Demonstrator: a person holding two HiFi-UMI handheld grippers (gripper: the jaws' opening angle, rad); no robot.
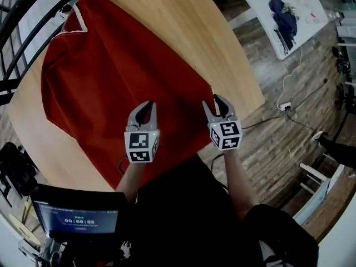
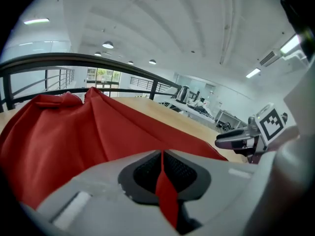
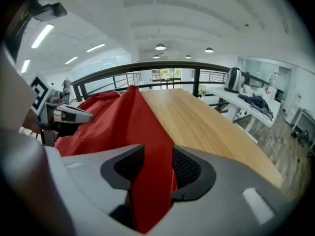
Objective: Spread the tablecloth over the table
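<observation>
A red tablecloth (image 1: 122, 77) lies rumpled over the left part of a round wooden table (image 1: 183, 21); the table's right side and near left edge are bare. Both grippers are at the cloth's near edge. My left gripper (image 1: 147, 105) is shut on a thin fold of the red cloth (image 2: 167, 191), pinched between its pads. My right gripper (image 1: 216, 102) is at the cloth's right corner. In the right gripper view a thick fold of cloth (image 3: 147, 181) hangs between its jaws, which stand wide apart. Each gripper shows in the other's view: the right gripper (image 2: 231, 139) and the left gripper (image 3: 74, 114).
A dark railing (image 1: 16, 15) curves round the table's far left. A white desk (image 1: 283, 15) with dark clutter stands at the upper right. A cable and power strip (image 1: 285, 105) lie on the wood floor. A screen (image 1: 78, 218) sits at the lower left.
</observation>
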